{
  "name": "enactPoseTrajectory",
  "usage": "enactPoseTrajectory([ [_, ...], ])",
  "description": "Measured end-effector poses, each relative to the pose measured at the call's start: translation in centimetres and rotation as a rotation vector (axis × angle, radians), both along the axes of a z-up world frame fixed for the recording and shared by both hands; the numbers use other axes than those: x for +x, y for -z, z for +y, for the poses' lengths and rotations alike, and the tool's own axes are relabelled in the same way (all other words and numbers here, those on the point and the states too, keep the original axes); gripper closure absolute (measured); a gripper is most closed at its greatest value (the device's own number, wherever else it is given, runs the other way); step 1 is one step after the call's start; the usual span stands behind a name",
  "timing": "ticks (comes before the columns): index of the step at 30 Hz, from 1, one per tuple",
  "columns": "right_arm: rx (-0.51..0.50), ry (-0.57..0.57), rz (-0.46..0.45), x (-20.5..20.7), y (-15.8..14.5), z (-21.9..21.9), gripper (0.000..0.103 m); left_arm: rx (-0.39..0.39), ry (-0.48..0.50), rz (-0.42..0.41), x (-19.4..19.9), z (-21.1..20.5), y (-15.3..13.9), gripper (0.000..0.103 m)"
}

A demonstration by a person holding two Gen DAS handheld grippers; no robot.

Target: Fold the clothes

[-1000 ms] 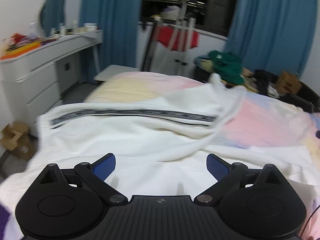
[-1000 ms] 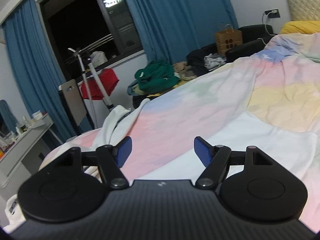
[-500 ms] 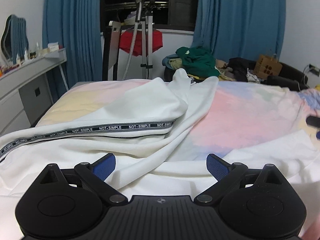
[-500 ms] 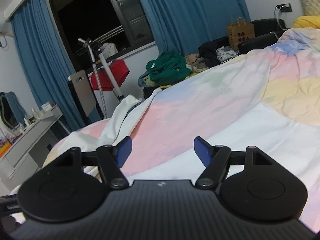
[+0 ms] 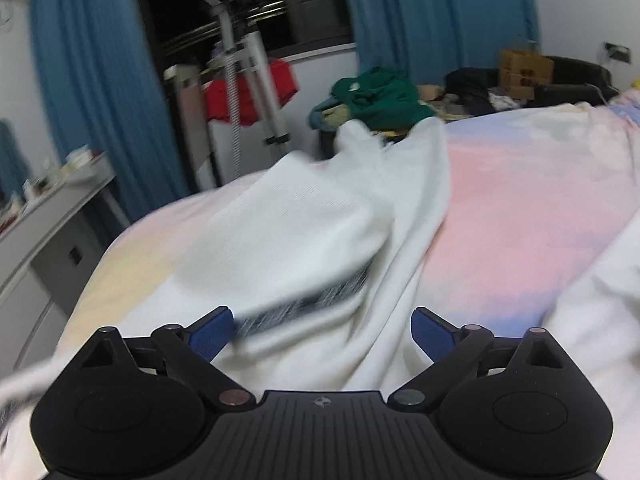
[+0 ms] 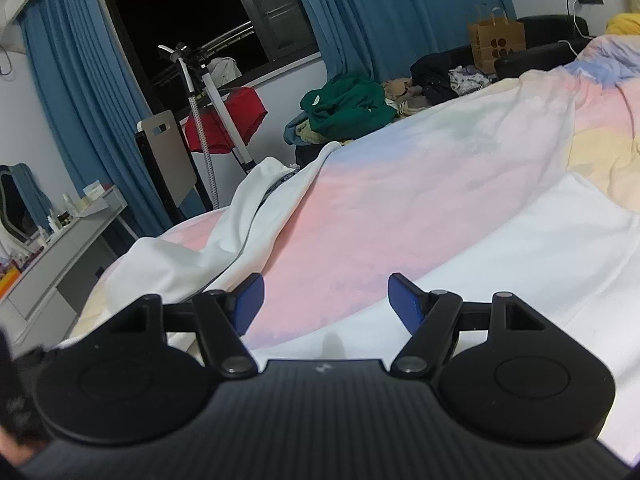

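We judge this to be the approach before a grasp: neither gripper has hold of any cloth yet.

On the left, the left gripper [image 5: 322, 332] hangs low over the white garment [image 5: 304, 240], its blue-padded fingers [image 5: 212, 334] spread wide and released, with a rumpled fold and a dark printed band [image 5: 312, 304] showing between them. The view is blurred, so we cannot tell whether the pads brush the cloth.

The garment lies across the bed [image 5: 520, 216], a soft knit with a fine weave, bunched into long ridges that run toward the far edge. The bed cover under it is smooth and pastel: pink, pale blue, yellow.

On the right, the right gripper [image 6: 326, 300] is also released, fingers [image 6: 404, 300] apart over bare cover, with a flat white stretch [image 6: 540, 240] of cloth beside it.

Next, we think, each gripper must settle on an edge or a corner and pinch a single layer, since limp knit like this will sag and drag.
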State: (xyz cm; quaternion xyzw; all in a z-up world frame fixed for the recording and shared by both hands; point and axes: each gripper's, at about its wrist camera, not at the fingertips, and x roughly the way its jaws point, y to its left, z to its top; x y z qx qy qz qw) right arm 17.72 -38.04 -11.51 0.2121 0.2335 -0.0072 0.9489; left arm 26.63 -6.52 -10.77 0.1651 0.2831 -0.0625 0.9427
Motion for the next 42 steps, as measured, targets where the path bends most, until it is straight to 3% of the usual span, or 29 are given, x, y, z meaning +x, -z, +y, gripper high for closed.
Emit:
enactPoseTrajectory([
  [6, 0.067, 0.062, 0.035, 0.6, 0.5, -1.9, 0.031, 0.134, 0.094, -0.035, 5.7, -7.4, 1.1, 0.007],
  [10, 0.114, 0.107, 0.045, 1.0, 1.2, -3.2, 0.031, 0.199, 0.085, 0.009, 10.6, -12.2, 3.0, 0.007],
  [16, 0.201, 0.151, 0.075, 1.7, 2.7, -5.2, 0.031, 0.279, 0.114, -0.005, 16.7, -18.3, 5.2, 0.015],
  [21, 0.286, 0.174, 0.117, 2.7, 4.4, -6.5, 0.031, 0.278, 0.110, -0.007, 21.5, -21.4, 6.3, 0.021],
  [23, 0.304, 0.181, 0.124, 2.9, 4.8, -6.9, 0.031, 0.234, 0.090, -0.001, 23.0, -21.9, 6.2, 0.041],
  [25, 0.298, 0.196, 0.128, 3.2, 5.2, -7.1, 0.031, 0.192, 0.069, 0.028, 24.1, -22.3, 5.8, 0.094],
  [29, 0.340, 0.217, 0.134, 3.1, 5.6, -7.9, 0.031, 0.192, 0.031, 0.014, 23.9, -23.1, 4.1, 0.099],
  [35, 0.327, 0.241, 0.096, 2.2, 5.0, -8.2, 0.031, 0.058, 0.015, -0.077, 20.3, -21.8, -2.7, 0.100],
  [39, 0.333, 0.262, 0.086, 1.7, 4.7, -8.7, 0.031, -0.045, 0.149, -0.134, 14.0, -21.7, -6.5, 0.100],
  [42, 0.351, 0.289, 0.068, 0.9, 4.4, -9.5, 0.031, -0.114, 0.268, -0.112, 8.3, -21.2, -6.8, 0.099],
])
